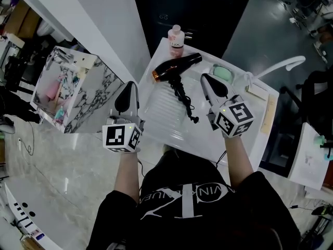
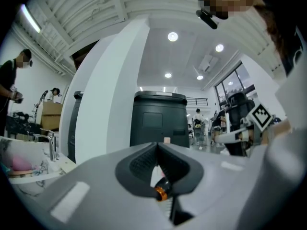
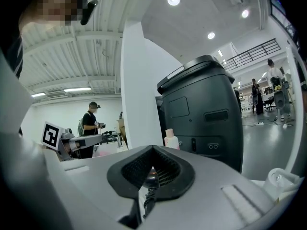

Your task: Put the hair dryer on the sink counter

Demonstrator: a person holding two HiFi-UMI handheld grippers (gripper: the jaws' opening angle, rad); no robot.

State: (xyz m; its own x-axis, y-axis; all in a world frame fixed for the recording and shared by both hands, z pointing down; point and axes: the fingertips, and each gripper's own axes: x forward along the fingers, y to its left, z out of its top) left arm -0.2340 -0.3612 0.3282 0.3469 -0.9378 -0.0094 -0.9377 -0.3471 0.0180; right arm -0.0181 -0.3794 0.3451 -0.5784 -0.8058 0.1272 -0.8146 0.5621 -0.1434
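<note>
The person stands at the white sink counter (image 1: 156,120) with a gripper in each hand, both pointing roughly level and away from the body. The hair dryer (image 1: 174,68) lies on its side on the counter, just ahead of the two tips and between them, touching neither. Its copper-ringed end faces the left gripper (image 1: 130,86), and its nozzle points away past the right gripper (image 1: 204,77). Its black cord (image 1: 185,101) trails back towards the person, running in the gap between the two tools. The left gripper is clenched with nothing in it. In the left gripper view its dark pads (image 2: 144,164) meet at the tip, and only the dryer's copper ring shows in the opening below them. The right gripper is likewise closed tight and empty, the coiled cord visible beyond its joined jaws in the right gripper view. The left gripper hangs just off the counter's near left edge, while the right one sits over the counter. Beyond the dryer, farther out from both tips, a pink bottle (image 1: 176,38) stands upright. A pale green item (image 1: 222,72) rests just ahead of the right gripper, and a white faucet (image 1: 283,65) arches off to that tool's outer side.
</note>
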